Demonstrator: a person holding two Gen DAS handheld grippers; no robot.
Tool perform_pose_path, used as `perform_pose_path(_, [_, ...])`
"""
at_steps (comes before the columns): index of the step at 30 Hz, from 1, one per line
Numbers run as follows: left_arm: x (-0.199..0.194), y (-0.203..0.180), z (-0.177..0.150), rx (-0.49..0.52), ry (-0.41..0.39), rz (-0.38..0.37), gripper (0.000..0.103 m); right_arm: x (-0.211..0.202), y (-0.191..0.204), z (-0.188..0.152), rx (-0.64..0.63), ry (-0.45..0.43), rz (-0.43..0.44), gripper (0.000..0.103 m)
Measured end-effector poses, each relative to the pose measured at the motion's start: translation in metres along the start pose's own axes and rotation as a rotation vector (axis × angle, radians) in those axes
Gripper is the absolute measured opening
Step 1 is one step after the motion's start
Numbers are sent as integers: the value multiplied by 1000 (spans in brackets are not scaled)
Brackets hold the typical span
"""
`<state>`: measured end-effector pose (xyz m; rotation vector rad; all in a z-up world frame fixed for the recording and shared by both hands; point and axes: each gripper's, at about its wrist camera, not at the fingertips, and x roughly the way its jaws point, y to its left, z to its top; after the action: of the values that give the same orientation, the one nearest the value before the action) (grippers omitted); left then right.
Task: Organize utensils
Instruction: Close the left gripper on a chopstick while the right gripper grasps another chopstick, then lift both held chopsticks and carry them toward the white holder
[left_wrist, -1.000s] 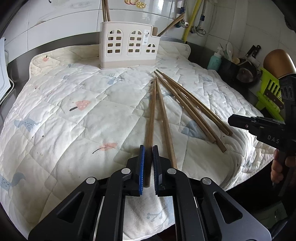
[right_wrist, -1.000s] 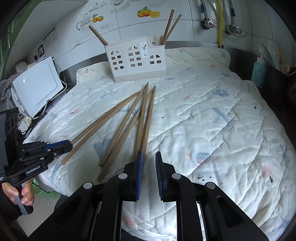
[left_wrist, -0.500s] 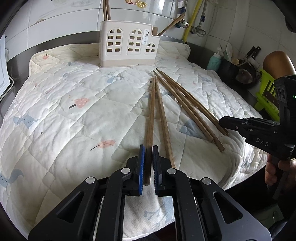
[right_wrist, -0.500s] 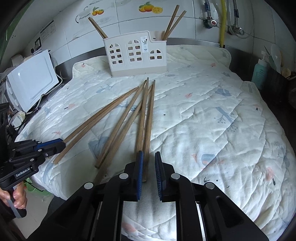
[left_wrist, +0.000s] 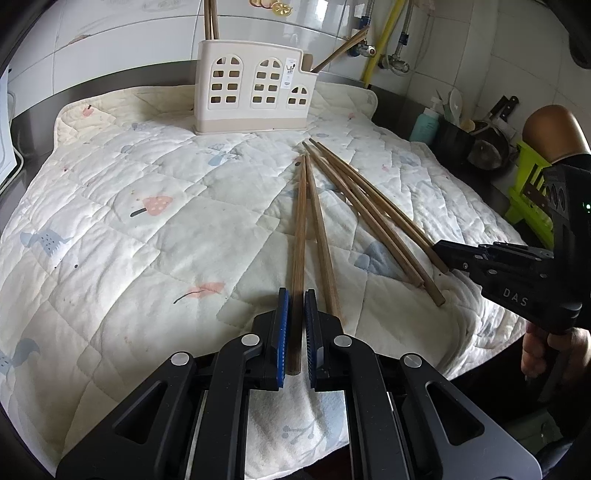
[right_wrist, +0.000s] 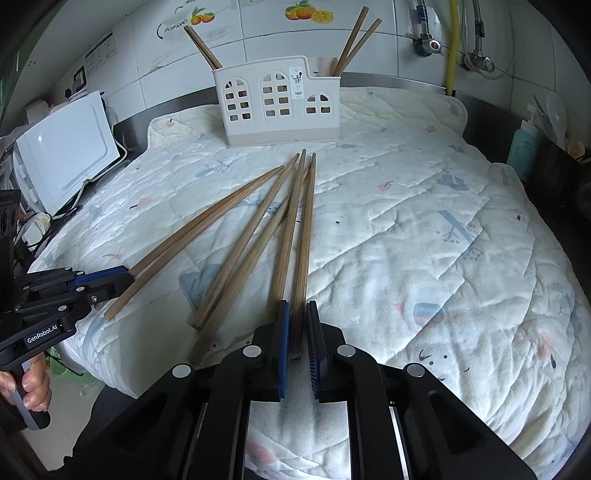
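Observation:
Several long wooden chopsticks (left_wrist: 369, 221) lie fanned out on a quilted white mat (left_wrist: 147, 221). At the back stands a cream utensil holder (left_wrist: 255, 96) with a few chopsticks upright in it. My left gripper (left_wrist: 295, 295) is shut on the near end of the leftmost chopstick (left_wrist: 299, 229). My right gripper (right_wrist: 297, 306) has its jaws closing on the near end of the rightmost chopstick (right_wrist: 306, 236), with the pads against its sides. Each gripper also shows in the other's view: the right gripper (left_wrist: 441, 254) at the mat's right edge, the left gripper (right_wrist: 118, 277) at its left edge.
A white appliance (right_wrist: 62, 155) stands left of the mat. To the right are a teal bottle (left_wrist: 424, 123), dark pots and a green rack (left_wrist: 528, 192). The holder (right_wrist: 280, 107) backs onto a tiled wall with pipes. The mat's front edge drops off just under both grippers.
My right gripper has slid forward over the rightmost chopstick's end and its jaws have narrowed around it. The left gripper has kept still, shut on its chopstick.

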<state>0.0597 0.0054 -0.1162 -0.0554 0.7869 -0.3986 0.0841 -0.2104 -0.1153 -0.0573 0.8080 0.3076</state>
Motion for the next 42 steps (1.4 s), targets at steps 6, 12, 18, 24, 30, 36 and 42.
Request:
perform_pose_path(6, [1,0,-1,5,-12,-5,7,0,-3,1,28,-6,18,8])
perform_pose_path(12, [-1,0,1,-6,-28,-5,6,-9,-4,2,30,-26,13,7])
perform_pose_path(18, [-15,-3,12,-4,-80,-18,5,-40,-6,18,-3,-106,-14,6])
perform_pose_path(24, [-40,1,39,-15,-191,-15,5,-76,-7,54,-46,-224,-15,6])
perform_pose_path(30, [-48,3,68,13,-275,17,5,-95,-12,98,-53,-305,20,6])
perform_pose_path(36, [-44,2,93,32,-286,14,5,-99,-18,134,-71,-318,38,6])
perform_pose_path(42, [-57,2,123,57,-315,7,5,-105,-23,172,-100,-320,69,6])
